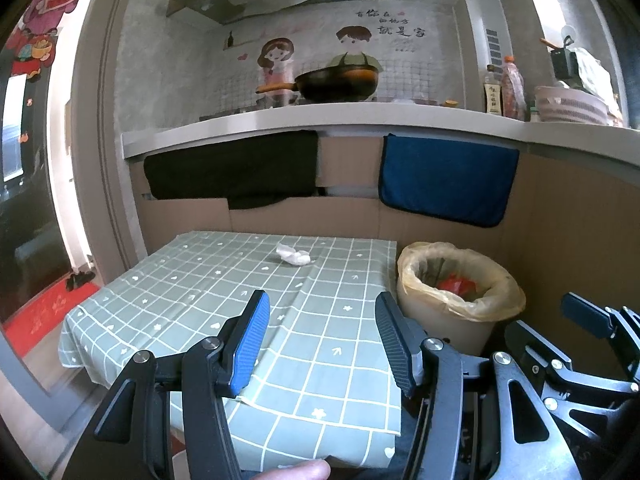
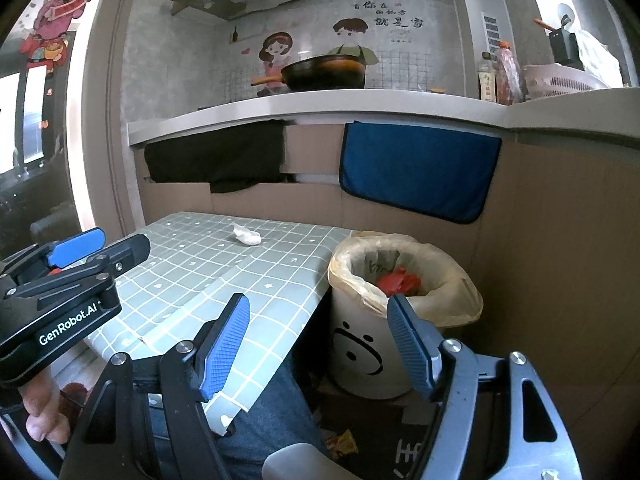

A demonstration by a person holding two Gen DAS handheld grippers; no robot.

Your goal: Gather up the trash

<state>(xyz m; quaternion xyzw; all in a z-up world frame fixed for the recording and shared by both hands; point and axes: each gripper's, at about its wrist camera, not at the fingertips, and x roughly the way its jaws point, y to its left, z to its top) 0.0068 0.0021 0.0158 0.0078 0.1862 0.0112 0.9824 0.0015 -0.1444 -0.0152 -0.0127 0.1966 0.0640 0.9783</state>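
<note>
A crumpled white tissue (image 1: 293, 255) lies on the far part of a small table with a green checked cloth (image 1: 224, 304); it also shows in the right wrist view (image 2: 247, 234). A white bin (image 1: 460, 292) with a yellowish liner and red trash inside stands right of the table, also in the right wrist view (image 2: 400, 300). My left gripper (image 1: 320, 340) is open and empty above the table's near half. My right gripper (image 2: 320, 344) is open and empty, near the table's right edge in front of the bin.
A kitchen counter (image 1: 320, 120) runs behind, with a black pan (image 1: 336, 84), bottles and a basket. A black cloth (image 1: 232, 172) and a blue towel (image 1: 448, 180) hang below it. Cardboard panels line the wall. A red mat (image 1: 44, 312) lies at the left.
</note>
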